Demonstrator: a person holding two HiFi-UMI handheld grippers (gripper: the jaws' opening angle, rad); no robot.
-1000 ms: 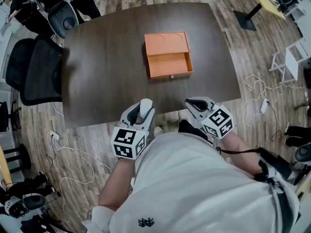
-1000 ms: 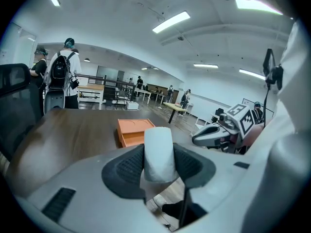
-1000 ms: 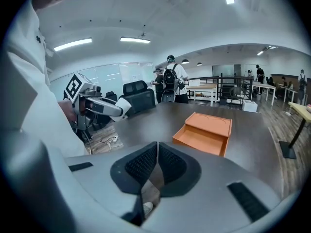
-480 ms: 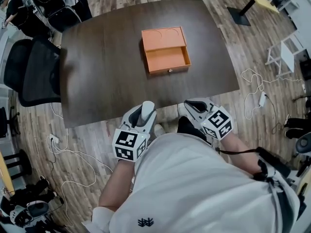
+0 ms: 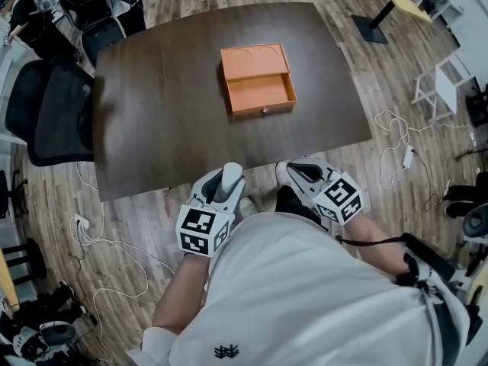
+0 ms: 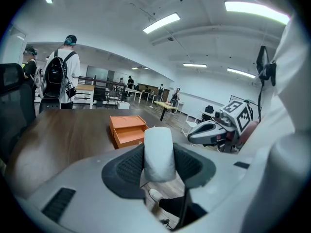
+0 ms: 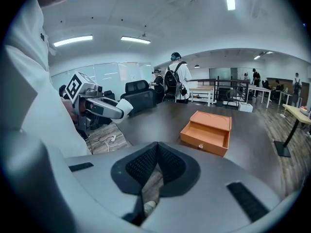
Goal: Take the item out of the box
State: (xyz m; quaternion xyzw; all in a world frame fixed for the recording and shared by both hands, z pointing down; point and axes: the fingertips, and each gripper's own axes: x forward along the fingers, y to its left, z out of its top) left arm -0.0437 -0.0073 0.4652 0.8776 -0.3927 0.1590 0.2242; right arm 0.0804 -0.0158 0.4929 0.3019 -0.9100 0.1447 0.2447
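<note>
1. head view: a flat orange cardboard box [image 5: 257, 78], its drawer [image 5: 263, 96] pulled out toward the near side, lies mid-table on the dark brown wooden table [image 5: 168, 113]. the left gripper [image 5: 229, 171] and right gripper [image 5: 297, 169] hang off the near edge, well apart from the box.
2. left gripper view: the left gripper [image 6: 159, 152] has its tongs pressed together with nothing between them. the box [image 6: 128, 129] is far ahead.
3. right gripper view: the right gripper [image 7: 154, 166] also has its tongs pressed together, empty. the box [image 7: 208, 132] lies ahead to the right.

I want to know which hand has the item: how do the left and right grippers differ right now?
The left gripper is shut on a white item, while the right gripper has its jaws together on nothing. The left gripper points nearly straight at the table; the right gripper turns more sharply inward. Both are close to the person's body, well short of the orange box.
</note>
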